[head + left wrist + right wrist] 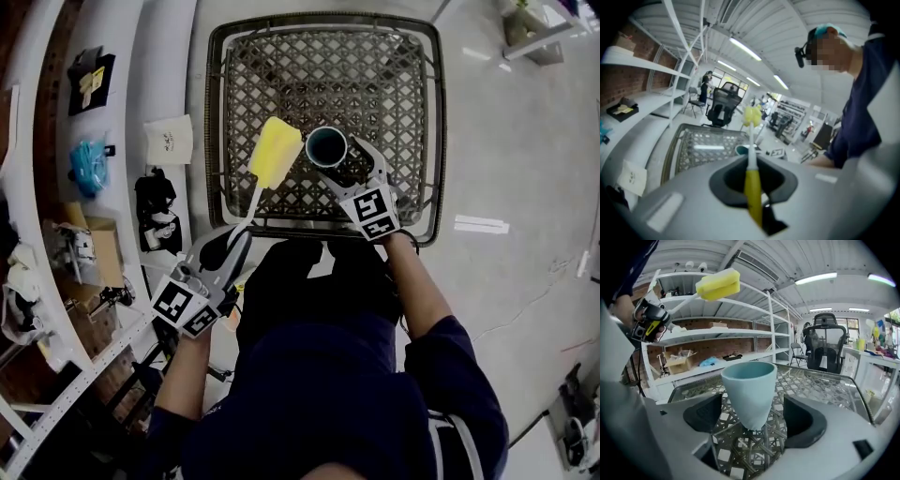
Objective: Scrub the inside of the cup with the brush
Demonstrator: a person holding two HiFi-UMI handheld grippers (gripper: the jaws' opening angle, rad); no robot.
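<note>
Left gripper (753, 183): jaws clamped tight on the brush's yellow handle. No gap on either side of it in the left gripper view.
Brush (274, 151): the white stem runs up out of the jaws to a yellow sponge head. In the head view the head sits over the bench, just left of the cup, not touching it. From the right gripper view it hangs in the air, above the cup's rim and off to the left.
Right gripper (752, 417): jaws spread wide with the cup standing between them. There's a clear gap between each dark pad (704, 412) and the cup wall, so nothing is gripped.
Cup (750, 389): pale teal, upright, mouth up. Its narrow base sits on the woven lattice top near the front edge.
Inside of cup: looks dark in the head view, and the sponge isn't in it.
Bench (281, 56): dark-framed with a brown lattice top. The cup is the only thing standing on it.
Off to the side: white shelves (58, 187) with boxes and odds and ends, well apart from the bench.
</note>
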